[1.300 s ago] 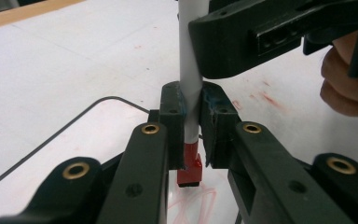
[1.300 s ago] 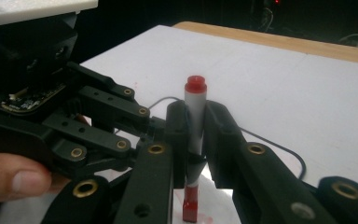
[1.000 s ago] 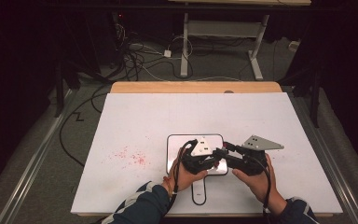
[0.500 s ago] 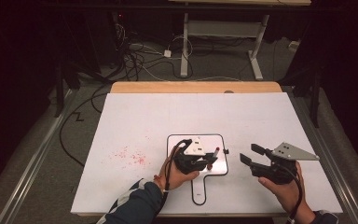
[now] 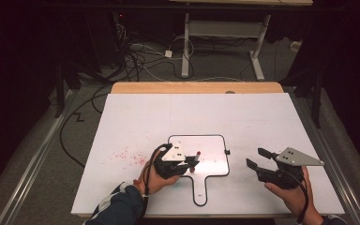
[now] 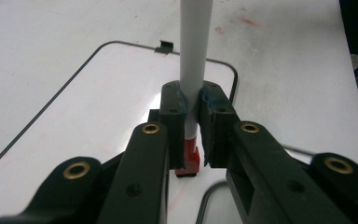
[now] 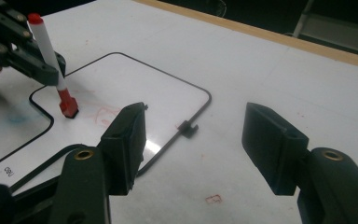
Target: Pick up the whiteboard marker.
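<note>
The marker [image 6: 195, 70], a white barrel with a red cap end, stands nearly upright over the small whiteboard [image 5: 211, 145], its red end [image 7: 68, 105] down on the board's surface near the left part of it. The left gripper [image 6: 192, 135] has its jaws closed tight around the barrel, pinching it just above the red end; in the right gripper view the marker leans a little, with a second red tip at its top. Faint reddish smears lie on the board close to where the marker touches.

The whiteboard is a rounded white panel with a black rim and a short handle toward the person, lying flat on the white table [image 5: 136, 117]. A small black clip [image 7: 187, 128] sits on its far right edge.

The right gripper [image 5: 258, 158] is held well apart, to the right of the board above bare table, jaws spread wide with nothing between them. Red specks [image 5: 126, 156] mark the table left of the board.
</note>
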Tool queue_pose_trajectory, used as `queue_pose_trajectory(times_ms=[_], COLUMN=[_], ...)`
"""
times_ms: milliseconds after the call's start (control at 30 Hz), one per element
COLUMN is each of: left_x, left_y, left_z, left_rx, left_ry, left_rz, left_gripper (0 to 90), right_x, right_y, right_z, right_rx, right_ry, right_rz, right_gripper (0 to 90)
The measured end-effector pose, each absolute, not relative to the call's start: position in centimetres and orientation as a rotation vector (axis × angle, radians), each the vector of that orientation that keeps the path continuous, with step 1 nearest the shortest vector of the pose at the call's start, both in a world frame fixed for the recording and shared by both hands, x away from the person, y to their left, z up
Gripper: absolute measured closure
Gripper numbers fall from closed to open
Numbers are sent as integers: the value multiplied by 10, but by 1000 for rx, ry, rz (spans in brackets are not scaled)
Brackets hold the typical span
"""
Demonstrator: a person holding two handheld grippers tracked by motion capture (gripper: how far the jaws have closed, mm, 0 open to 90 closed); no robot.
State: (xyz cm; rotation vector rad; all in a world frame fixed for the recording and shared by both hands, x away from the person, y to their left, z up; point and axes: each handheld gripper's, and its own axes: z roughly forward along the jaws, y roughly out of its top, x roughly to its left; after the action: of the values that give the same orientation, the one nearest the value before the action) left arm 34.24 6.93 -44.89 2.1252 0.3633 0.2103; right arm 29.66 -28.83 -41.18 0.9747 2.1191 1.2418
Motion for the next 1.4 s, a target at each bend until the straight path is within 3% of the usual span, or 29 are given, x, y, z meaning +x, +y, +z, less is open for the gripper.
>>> queue_pose_trajectory(times_ms=[300, 533, 1400], left_x=[335, 336, 367], left_y=[119, 127, -14], left_z=[-454, -459, -460], left_rx=[2097, 2063, 2041], left_ry=[447, 444, 185], left_rz=[262, 280, 154], left_gripper=[789, 789, 792], right_x=[295, 291, 293], right_y=[-283, -280, -289], right_z=[-414, -419, -429], right_rx=[930, 876, 891], right_ry=[2140, 2176, 2188], right_rz=[1207, 1182, 1164], right_gripper=[366, 350, 345])
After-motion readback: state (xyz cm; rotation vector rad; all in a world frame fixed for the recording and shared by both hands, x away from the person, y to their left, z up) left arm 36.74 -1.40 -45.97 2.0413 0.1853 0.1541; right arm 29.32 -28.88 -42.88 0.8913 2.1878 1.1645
